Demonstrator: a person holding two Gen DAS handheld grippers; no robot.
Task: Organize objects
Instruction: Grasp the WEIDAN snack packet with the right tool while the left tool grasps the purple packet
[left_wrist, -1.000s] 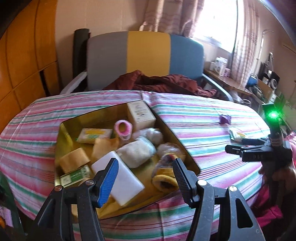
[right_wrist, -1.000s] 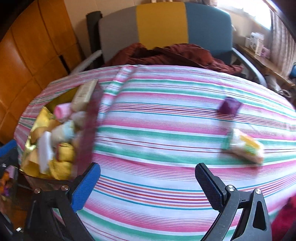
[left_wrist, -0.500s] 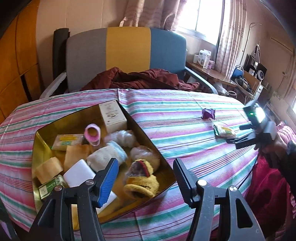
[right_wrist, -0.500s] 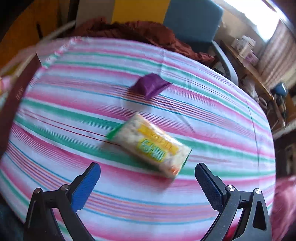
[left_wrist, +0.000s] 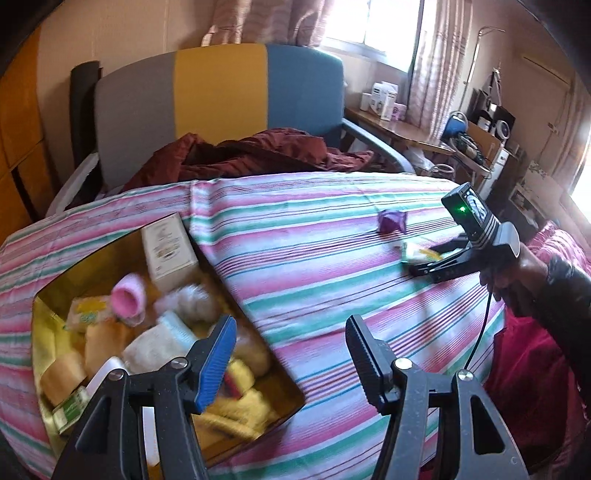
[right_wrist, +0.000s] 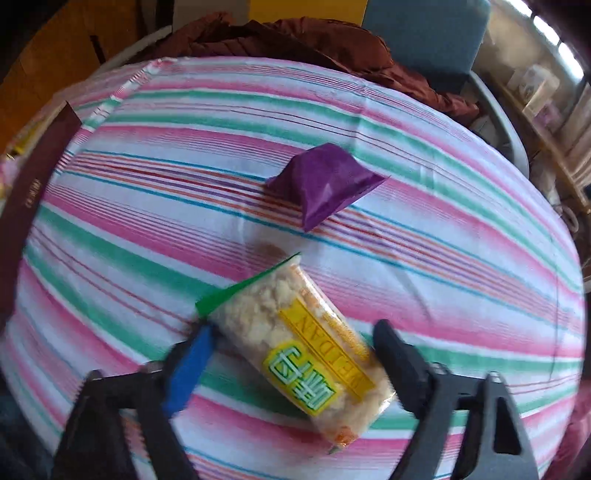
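A clear snack packet (right_wrist: 306, 354) with a yellow and green label lies on the striped tablecloth between the fingers of my right gripper (right_wrist: 291, 347). The jaws are open around it, and I cannot tell if the pads touch it. A small purple packet (right_wrist: 325, 188) lies just beyond it. In the left wrist view the right gripper (left_wrist: 436, 262) sits over the snack packet (left_wrist: 417, 253), with the purple packet (left_wrist: 391, 220) behind. My left gripper (left_wrist: 291, 350) is open and empty above the right edge of a gold box (left_wrist: 258, 325) filled with several small items.
The round table wears a pink, green and white striped cloth (left_wrist: 314, 251). A grey, yellow and blue chair (left_wrist: 221, 96) with a dark red garment (left_wrist: 251, 155) stands behind it. A dark box wall (right_wrist: 29, 199) shows at the left in the right wrist view.
My right gripper has moved forward and down until the snack packet lies between its fingers, which have narrowed. My left gripper has swung right, away from the middle of the gold box.
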